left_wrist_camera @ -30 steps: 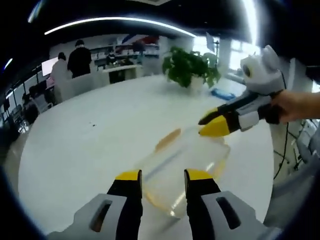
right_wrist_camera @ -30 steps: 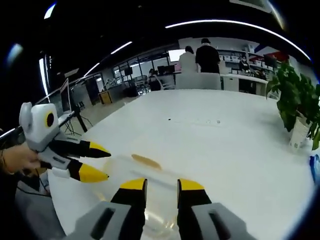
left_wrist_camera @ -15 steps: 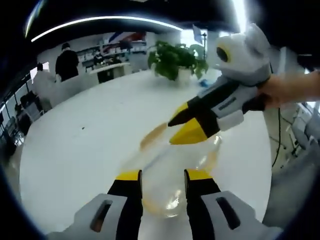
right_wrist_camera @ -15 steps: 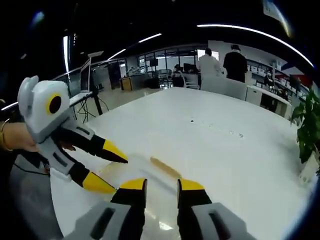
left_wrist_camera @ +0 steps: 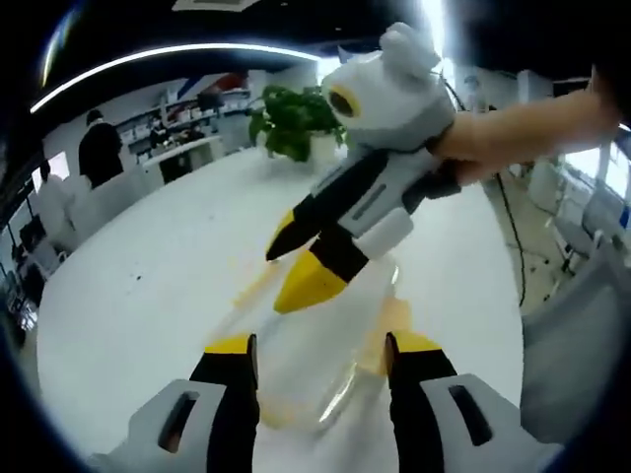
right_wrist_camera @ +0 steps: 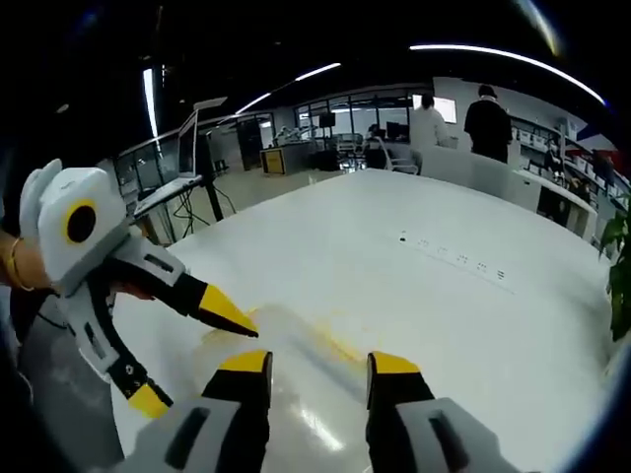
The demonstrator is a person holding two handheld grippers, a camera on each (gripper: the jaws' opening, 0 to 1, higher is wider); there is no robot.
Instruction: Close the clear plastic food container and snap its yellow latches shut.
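Jaws, left gripper view: left gripper [left_wrist_camera: 320, 355] parted wide, holding nothing; clear container [left_wrist_camera: 311, 345] lies on the white desk [left_wrist_camera: 148, 266] just ahead, between the tips.
Other gripper, same view: right gripper [left_wrist_camera: 296, 266] reaches in over the container's far side, jaws apart, lower tip near the lid; contact unclear.
Latch: yellow latch [left_wrist_camera: 394, 317] at the container's right edge.
Jaws, right gripper view: right gripper [right_wrist_camera: 317, 365] open, empty; container just ahead.
Left gripper [right_wrist_camera: 192, 345], there: spread across the container's left end.
Nearer, by my judgement: both about equally close.
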